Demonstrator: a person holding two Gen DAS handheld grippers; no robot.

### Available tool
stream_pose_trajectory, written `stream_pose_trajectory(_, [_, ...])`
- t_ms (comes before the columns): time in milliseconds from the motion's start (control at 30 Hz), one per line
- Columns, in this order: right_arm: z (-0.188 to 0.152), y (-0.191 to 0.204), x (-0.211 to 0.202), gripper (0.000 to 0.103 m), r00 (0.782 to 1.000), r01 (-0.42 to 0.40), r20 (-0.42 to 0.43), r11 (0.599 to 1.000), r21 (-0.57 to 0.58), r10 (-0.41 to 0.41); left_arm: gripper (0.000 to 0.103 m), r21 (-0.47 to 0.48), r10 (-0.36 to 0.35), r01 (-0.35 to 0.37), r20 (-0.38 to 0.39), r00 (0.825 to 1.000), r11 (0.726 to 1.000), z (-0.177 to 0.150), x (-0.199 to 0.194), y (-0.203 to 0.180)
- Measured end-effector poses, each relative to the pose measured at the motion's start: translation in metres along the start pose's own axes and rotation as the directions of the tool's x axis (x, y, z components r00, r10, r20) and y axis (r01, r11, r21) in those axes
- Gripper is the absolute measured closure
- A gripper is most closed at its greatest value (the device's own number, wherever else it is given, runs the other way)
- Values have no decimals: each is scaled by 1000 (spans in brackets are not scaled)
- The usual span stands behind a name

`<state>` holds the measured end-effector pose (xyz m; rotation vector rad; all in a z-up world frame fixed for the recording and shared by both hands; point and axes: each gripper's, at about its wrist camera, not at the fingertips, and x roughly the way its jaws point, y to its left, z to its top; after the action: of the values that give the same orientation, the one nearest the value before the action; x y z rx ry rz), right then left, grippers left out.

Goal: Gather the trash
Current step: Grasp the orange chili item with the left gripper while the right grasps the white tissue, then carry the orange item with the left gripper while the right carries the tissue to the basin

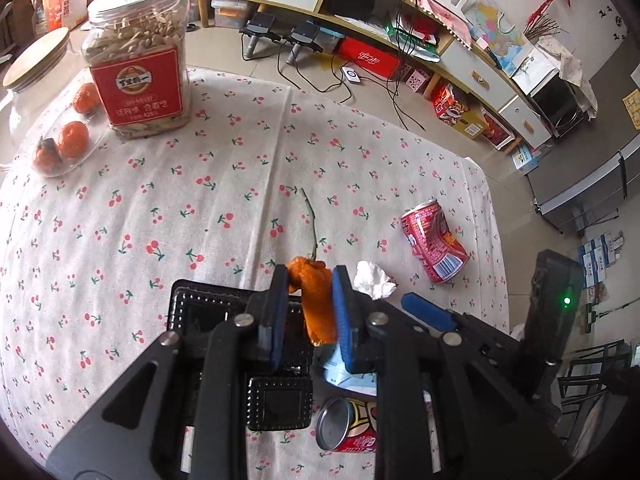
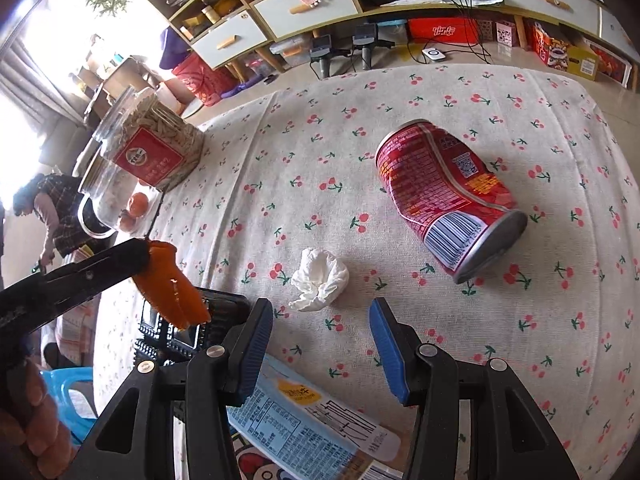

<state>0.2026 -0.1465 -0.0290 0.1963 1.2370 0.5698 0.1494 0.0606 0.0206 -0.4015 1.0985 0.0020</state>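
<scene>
Pinching the peel (image 1: 316, 304) firmly in your left gripper (image 1: 310, 312), lifted above the cloth (image 1: 200, 208); keep that squeeze steady. Your right gripper (image 2: 322, 344) hangs spread and empty, so line it over the tissue (image 2: 320, 280) beside the can (image 2: 448, 196).

Bright daylight, blown-out window glare (image 2: 24, 92) at upper left of the right wrist view, soft faint shadows on the cherry-print tablecloth (image 1: 224, 184), strong fisheye bending with dark vignetted corners, centres sharp, near edges blurred.

Orange peel (image 1: 316, 304) lifted; dented can (image 2: 448, 196) lying sideways.
</scene>
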Motion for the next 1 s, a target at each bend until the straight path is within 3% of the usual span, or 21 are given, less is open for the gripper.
stream_pose_trajectory(133, [2,1,13,56,1000,-4,-13,1000,3,4,79,28,31,-32,20,999,999,0,-3,-4])
stream_pose_trajectory(367, [9,8,23,82,1000,12,-3,999,-40,-12,79,54,43,-45,37,998,997,-2,-5,-9])
stream_pose_trajectory(500, [8,14,20,90,1000,23,1,998,-61,-23,79,63,46,-49,41,998,997,-4,-5,-11])
stream_pose_trajectory(1000, [4,10,-37,91,997,-33,63,999,-36,35,79,68,-22,18,54,998,998,-10,-14,-22])
